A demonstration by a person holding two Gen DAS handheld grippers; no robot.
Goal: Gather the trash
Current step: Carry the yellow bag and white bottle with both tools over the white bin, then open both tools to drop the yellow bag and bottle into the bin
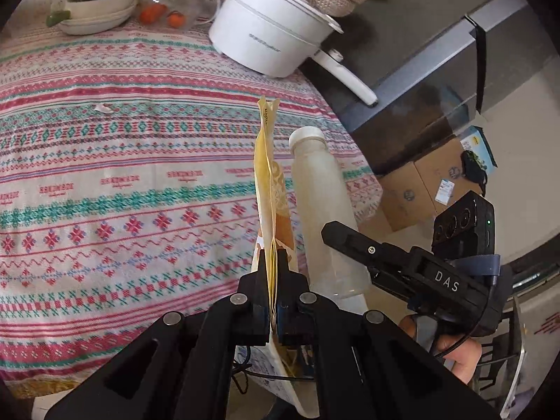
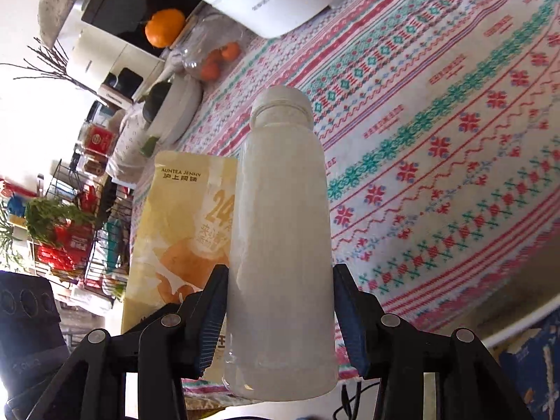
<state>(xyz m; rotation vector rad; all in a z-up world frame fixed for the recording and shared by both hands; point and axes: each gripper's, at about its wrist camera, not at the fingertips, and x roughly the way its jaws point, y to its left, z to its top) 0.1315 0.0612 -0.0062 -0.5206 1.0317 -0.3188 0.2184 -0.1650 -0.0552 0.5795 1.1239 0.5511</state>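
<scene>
My left gripper (image 1: 274,280) is pinched tight on a flat yellow snack bag (image 1: 271,189). The bag stands on its thin edge between the two fingers and sticks up over the table. From the right wrist camera I see the front of the same yellow snack bag (image 2: 175,224), with an orange picture and the words AUNTEA JENNY on it.

My right gripper (image 2: 280,318) is squeezed on a cloudy white plastic bottle (image 2: 280,245). One blue pad presses each side of the bottle near its bottom. The white cap is on. In the left wrist view the bottle (image 1: 322,206) is just beside the bag, on its right.

Both things are held up above the patterned tablecloth (image 1: 122,175). Farther back on the cloth sits a white electric pot (image 1: 266,35). Near it are stacked white bowls (image 1: 98,14) and some small oranges (image 1: 164,15).
</scene>
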